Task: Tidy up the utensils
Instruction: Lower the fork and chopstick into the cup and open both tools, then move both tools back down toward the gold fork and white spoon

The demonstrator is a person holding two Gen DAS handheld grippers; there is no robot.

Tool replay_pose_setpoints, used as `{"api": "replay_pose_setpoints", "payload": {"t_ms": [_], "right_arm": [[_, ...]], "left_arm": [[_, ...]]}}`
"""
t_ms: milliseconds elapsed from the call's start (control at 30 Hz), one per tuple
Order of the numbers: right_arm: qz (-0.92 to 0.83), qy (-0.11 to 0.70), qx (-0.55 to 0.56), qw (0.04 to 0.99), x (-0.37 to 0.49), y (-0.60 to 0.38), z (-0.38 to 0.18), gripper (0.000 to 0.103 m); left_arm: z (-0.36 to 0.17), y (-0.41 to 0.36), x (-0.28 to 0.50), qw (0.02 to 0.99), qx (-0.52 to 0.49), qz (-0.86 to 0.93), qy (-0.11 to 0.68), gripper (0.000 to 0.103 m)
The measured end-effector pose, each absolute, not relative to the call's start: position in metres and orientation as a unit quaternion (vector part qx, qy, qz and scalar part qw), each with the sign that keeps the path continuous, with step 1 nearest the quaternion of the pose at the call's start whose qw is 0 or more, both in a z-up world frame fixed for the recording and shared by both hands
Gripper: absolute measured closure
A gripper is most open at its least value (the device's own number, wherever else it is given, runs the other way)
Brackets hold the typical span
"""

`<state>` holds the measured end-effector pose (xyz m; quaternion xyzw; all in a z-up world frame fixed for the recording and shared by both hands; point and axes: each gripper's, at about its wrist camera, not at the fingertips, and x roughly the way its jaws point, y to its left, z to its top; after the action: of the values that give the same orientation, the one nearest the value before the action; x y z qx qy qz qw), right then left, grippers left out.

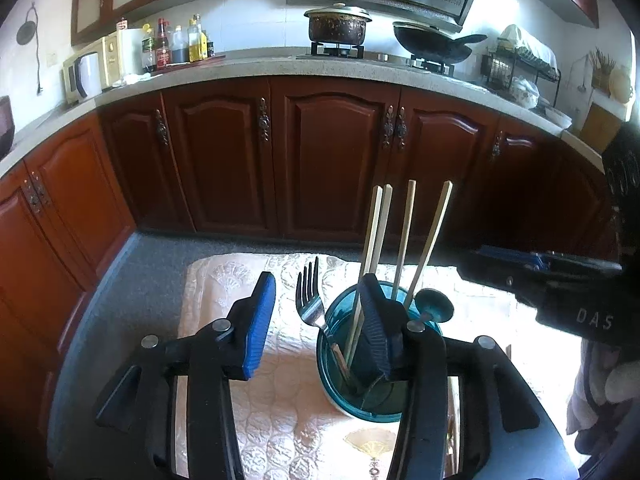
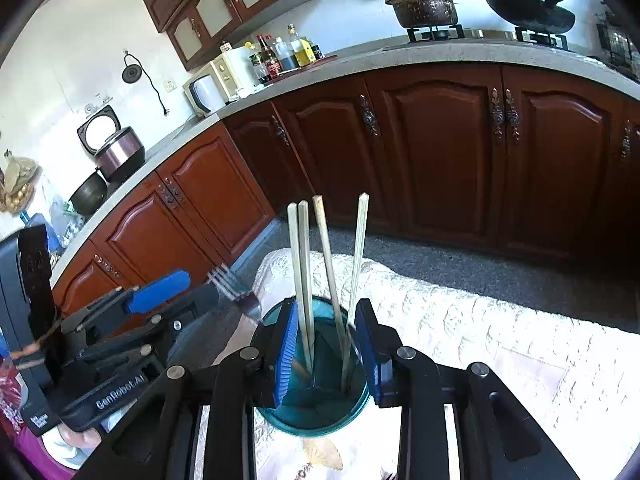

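Observation:
A teal cup [image 1: 362, 404] [image 2: 320, 420] stands on a table under a cream quilted cloth [image 1: 280, 420]. It holds several wooden chopsticks [image 1: 404, 240] [image 2: 305, 260], a teal spoon [image 1: 435, 305] with its bowl up, and a metal fork [image 1: 310, 300] [image 2: 236, 288] leaning out over the left rim. My left gripper [image 1: 318, 284] is open. The fork stands free between its fingers, and its right finger is over the cup. My right gripper [image 2: 326, 308] is open astride the chopsticks above the cup, and its pads do not press on them.
Dark wooden cabinets [image 1: 332, 160] run under a stone counter [image 1: 248, 68] across the grey floor. On the counter are a pot [image 1: 338, 26], a wok [image 1: 434, 42], bottles [image 1: 176, 44] and a white kettle [image 1: 89, 74]. A rice cooker [image 2: 114, 148] sits far left.

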<state>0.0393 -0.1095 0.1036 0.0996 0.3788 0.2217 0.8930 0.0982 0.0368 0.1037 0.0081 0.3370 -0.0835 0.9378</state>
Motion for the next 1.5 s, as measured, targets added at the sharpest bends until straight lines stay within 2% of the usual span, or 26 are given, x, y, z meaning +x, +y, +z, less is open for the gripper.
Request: {"api": "replay_pose_setpoints", "payload": {"t_ms": [367,1000,1500], "right_arm": [[0.216,0.36,0.097,0.902,0.001,-0.109,0.116,0.068],[0.156,0.348,0.058,0.923,-0.051,-0.111,0.115,0.061],[0.101,0.384,0.059,0.916,-0.086,-0.145,0.076,0.06]], "left_arm": [[0.119,0.033,0.064,0.947,0.014,-0.076,0.311,0.048],[0.112,0.028,0.018,0.942,-0.022,-0.089,0.323,0.048],[0.065,0.006,-0.016,0.917,-0.047,-0.124,0.376,0.043]]}}
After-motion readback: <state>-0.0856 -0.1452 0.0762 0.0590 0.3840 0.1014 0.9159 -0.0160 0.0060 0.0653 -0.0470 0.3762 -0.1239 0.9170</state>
